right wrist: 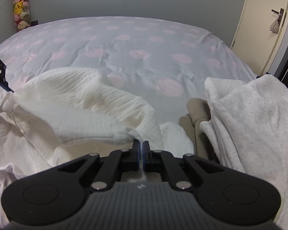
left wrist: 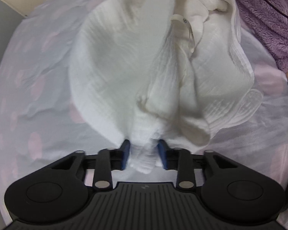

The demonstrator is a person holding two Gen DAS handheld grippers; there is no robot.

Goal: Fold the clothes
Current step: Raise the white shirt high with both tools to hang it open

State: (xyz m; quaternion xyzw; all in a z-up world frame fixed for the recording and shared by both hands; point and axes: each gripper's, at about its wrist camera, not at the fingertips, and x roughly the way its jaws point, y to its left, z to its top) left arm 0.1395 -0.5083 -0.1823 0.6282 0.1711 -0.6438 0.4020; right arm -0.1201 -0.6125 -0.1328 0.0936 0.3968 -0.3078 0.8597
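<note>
Nearest the left wrist lens, the left gripper is pointing steeply down at the bed, its blue pads standing part-way apart with a gathered bunch of the white garment between them; the cloth is filling the gap and both pads are touching it, so the bunch is being gripped. From that pinch the white garment, a ribbed or waffle-textured piece, is fanning out across the bedspread, which is pale grey with faded pink dots. A care label is curling out of a seam near the top; there are small marks on it, but the print is too small and blurred to read. At the upper right corner a purple fleecy blanket is lying just beside the garment. In the right wrist view the right gripper is pinching a thin edge of the same white garment, its fingers pressed almost together with only the cloth between them. The garment is draping leftward from that pinch, lifted slightly off the bedspread. To the right a beige item and a light speckled grey garment are lying in a heap. Far left, a column of plush toys is hanging against the wall, and a cream door with a small pouch on its handle is standing at the right.
</note>
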